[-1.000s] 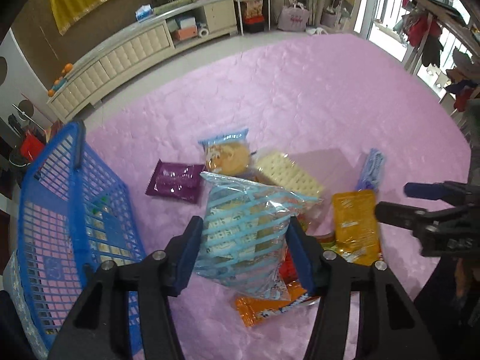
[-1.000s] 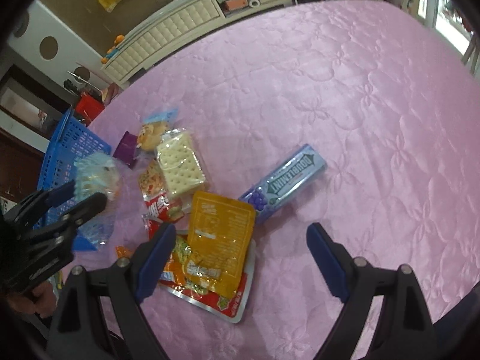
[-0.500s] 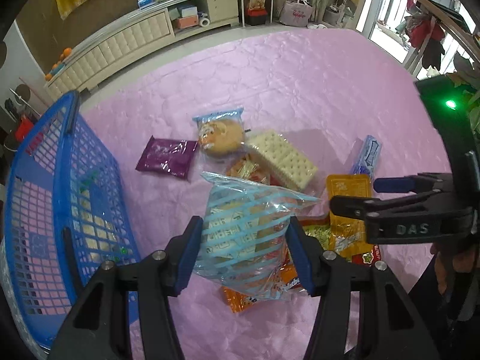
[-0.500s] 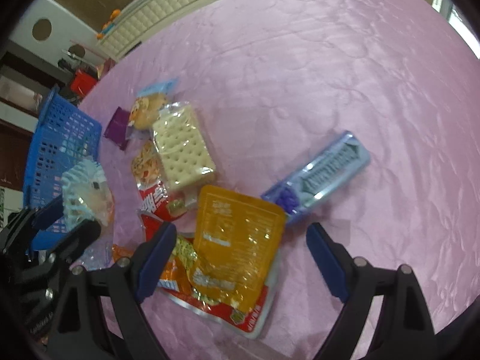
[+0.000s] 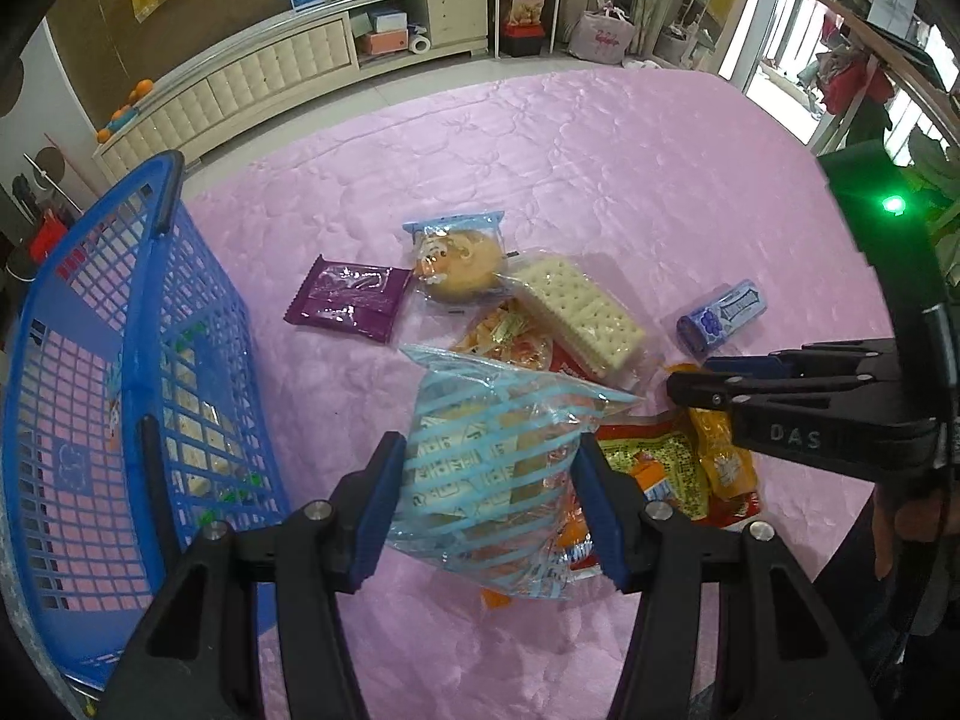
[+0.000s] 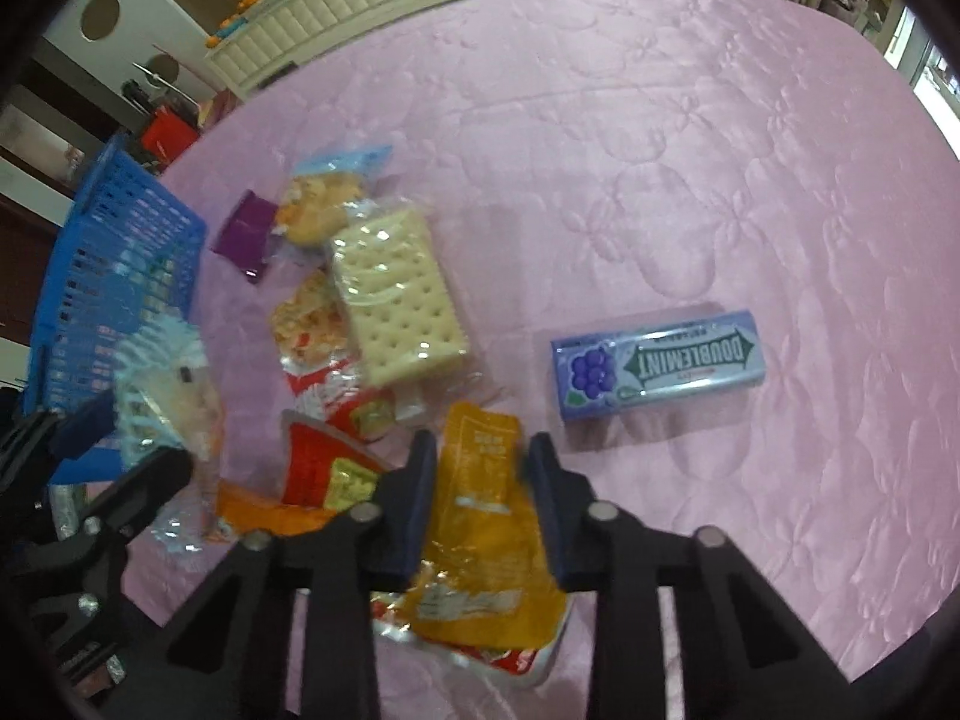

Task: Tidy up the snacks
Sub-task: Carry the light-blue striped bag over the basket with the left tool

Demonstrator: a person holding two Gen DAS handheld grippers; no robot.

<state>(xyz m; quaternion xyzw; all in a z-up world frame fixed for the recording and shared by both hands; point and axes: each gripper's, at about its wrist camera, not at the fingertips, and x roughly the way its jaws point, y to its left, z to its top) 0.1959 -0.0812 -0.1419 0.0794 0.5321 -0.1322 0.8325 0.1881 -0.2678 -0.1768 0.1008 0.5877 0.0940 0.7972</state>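
My left gripper (image 5: 489,504) is shut on a clear bag with light-blue stripes (image 5: 498,468) and holds it above the snack pile, right of the blue basket (image 5: 120,360). My right gripper (image 6: 480,480) has closed around an orange pouch (image 6: 480,516) that lies on a red packet (image 6: 327,471). In the left wrist view the right gripper (image 5: 690,381) reaches in from the right over that pouch (image 5: 720,456). On the pink cloth lie a cracker pack (image 6: 393,297), a round bun pack (image 5: 459,261), a purple packet (image 5: 348,297) and a Doublemint gum pack (image 6: 660,363).
The basket holds a few packets behind its mesh wall (image 5: 198,396). A white sideboard (image 5: 270,72) runs along the far wall beyond the table (image 5: 600,168). The far and right parts of the pink cloth (image 6: 690,150) are bare.
My right gripper came down over the orange pouch and its jaws closed from wide open to around it. My left gripper kept hold of the striped bag and drew back slightly.
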